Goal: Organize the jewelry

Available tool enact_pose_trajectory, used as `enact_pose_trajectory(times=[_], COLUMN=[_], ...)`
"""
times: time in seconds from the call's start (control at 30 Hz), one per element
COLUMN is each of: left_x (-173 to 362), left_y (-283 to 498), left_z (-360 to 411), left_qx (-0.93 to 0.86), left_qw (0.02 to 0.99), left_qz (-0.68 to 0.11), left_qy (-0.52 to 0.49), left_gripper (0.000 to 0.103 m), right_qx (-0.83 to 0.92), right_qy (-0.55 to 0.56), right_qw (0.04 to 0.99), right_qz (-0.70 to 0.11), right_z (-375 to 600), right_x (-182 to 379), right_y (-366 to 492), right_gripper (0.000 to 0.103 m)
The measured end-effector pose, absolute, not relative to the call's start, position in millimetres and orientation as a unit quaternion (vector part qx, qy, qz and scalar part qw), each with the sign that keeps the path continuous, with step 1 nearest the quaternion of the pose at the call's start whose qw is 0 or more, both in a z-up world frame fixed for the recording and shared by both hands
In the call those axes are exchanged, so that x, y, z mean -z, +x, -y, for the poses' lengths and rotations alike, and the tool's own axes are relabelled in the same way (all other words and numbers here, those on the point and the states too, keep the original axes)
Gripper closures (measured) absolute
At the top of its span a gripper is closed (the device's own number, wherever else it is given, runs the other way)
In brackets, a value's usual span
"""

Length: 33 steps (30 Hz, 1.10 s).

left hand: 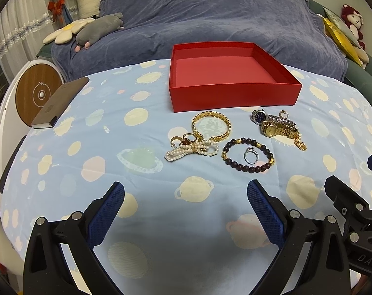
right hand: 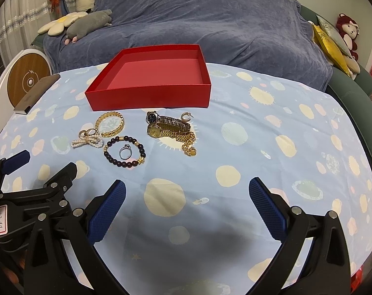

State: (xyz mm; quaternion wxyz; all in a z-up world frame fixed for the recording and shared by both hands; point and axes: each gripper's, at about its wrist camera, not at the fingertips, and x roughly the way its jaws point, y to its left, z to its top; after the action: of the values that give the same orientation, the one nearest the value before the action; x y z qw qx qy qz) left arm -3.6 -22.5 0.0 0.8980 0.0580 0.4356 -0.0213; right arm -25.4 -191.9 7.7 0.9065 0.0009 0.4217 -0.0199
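Hovering: both my grippers hang over the near edge of the table, nothing picked up yet
Left gripper (left hand: 186,202): spread wide, nothing between the pads
Pearls (left hand: 190,150): leftmost of the pile, tangled with a couple of small rings, ahead of my left fingers and just a touch right of centre
Gold bangle (left hand: 211,126): right behind the pearls, touching them, open ring shape so no real long axis
Bead bracelet (left hand: 248,154): the closest piece to me, lying flat as a loop
Ring (left hand: 251,157): sits inside the bead loop, apart from the beads as far as I can tell
Watches (right hand: 170,126): two of them heaped together, bands running left-right, gold chain trailing off toward me
Box (left hand: 235,95): red, empty, just behind all the jewelry
Right gripper (right hand: 187,204): also spread wide and empty
Which hand: my guess is left is nearer the pearls, and watches lie up-left of right's fingers
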Motion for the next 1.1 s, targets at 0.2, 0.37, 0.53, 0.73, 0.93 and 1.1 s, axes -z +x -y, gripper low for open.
enact_pose_trajectory(times=[0.2, 0.37, 0.53, 0.73, 0.93, 1.1], left_x=[-0.2, 0.0, 0.2, 0.9, 1.4, 1.6], left_y=[-2.3, -2.2, -1.9, -1.7, -1.8, -1.7], left_z=[23.2, 23.1, 21.7, 21.0, 19.7, 19.6], left_qx=[0.017, 0.018, 0.021, 0.021, 0.021, 0.021], left_qw=[0.899, 0.899, 0.897, 0.897, 0.896, 0.895], left_qz=[-0.433, -0.433, -0.439, -0.439, -0.441, -0.442], left_qy=[0.059, 0.058, 0.052, 0.051, 0.049, 0.048], left_gripper=[0.005, 0.005, 0.005, 0.005, 0.005, 0.005], right_qx=[0.015, 0.015, 0.015, 0.014, 0.014, 0.013], right_qy=[0.002, 0.001, 0.0, -0.001, 0.0, 0.0], right_qw=[0.907, 0.907, 0.908, 0.908, 0.908, 0.908], right_qz=[-0.421, -0.421, -0.42, -0.419, -0.419, -0.419], right_z=[191.3, 190.1, 190.0, 189.6, 189.5, 189.6], right_x=[-7.1, -7.0, -7.1, -7.3, -7.3, -7.3], right_y=[-25.8, -25.7, -26.1, -26.9, -27.4, -27.5], right_gripper=[0.005, 0.005, 0.005, 0.005, 0.005, 0.005])
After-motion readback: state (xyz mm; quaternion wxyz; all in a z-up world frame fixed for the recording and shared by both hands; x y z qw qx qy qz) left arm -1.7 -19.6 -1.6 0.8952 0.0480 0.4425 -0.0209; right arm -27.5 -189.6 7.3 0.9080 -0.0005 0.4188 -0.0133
